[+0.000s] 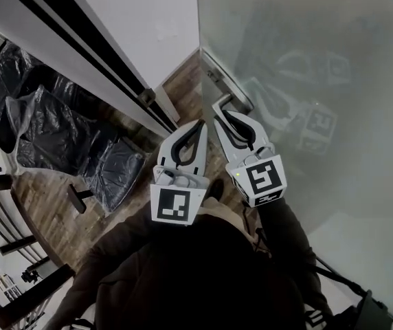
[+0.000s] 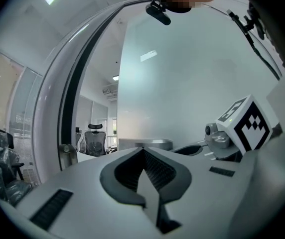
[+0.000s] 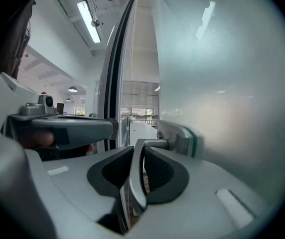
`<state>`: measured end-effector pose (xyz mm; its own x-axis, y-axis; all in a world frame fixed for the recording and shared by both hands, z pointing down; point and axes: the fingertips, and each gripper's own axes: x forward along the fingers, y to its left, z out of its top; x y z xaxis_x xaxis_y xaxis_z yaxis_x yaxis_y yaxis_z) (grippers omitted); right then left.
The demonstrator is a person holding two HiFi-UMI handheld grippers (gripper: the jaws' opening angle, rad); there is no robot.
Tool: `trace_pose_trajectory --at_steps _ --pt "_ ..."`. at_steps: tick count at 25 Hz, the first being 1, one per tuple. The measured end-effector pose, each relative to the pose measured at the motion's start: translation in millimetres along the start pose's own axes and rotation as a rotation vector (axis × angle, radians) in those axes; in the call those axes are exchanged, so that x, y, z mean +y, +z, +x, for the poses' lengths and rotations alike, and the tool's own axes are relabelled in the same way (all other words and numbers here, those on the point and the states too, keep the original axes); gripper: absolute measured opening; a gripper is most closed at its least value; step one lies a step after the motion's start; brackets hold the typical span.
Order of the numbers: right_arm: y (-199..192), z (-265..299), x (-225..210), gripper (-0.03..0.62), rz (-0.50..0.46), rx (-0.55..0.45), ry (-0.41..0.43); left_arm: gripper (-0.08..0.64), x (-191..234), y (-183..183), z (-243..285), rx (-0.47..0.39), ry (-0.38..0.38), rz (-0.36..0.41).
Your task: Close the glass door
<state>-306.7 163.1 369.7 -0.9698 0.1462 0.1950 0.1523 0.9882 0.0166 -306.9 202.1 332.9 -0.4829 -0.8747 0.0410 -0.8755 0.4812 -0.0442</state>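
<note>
The frosted glass door fills the right side of the head view, its edge standing a short way from the white frame. A metal lever handle sits on the door's edge. My right gripper is shut on this handle; in the right gripper view the lever runs between the two dark pads of my right gripper, with the lock body just beyond. My left gripper hangs beside it, shut with nothing held. In the left gripper view my left gripper has its pads pressed together.
A dark strip runs along the door frame, with a latch plate on it. Several chairs wrapped in black plastic stand on the wooden floor to the left. An office chair shows through the gap.
</note>
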Motion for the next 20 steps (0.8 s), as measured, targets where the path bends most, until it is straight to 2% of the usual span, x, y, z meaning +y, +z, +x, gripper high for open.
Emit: trace_pose_trajectory --at_steps 4,9,13,20 --pt "2.1 -1.2 24.7 0.066 0.002 0.000 0.016 -0.003 15.0 0.3 -20.6 -0.008 -0.020 -0.028" --pt "2.1 -0.6 52.4 0.066 -0.012 -0.014 0.046 -0.003 29.0 -14.4 -48.2 0.024 -0.070 -0.029" --pt "-3.5 1.1 77.6 0.066 -0.012 -0.008 0.074 -0.003 37.3 -18.7 -68.5 0.018 -0.068 -0.031" --pt "2.4 -8.1 99.2 0.066 -0.003 0.004 0.113 -0.003 28.5 3.9 -89.1 0.002 -0.030 -0.025"
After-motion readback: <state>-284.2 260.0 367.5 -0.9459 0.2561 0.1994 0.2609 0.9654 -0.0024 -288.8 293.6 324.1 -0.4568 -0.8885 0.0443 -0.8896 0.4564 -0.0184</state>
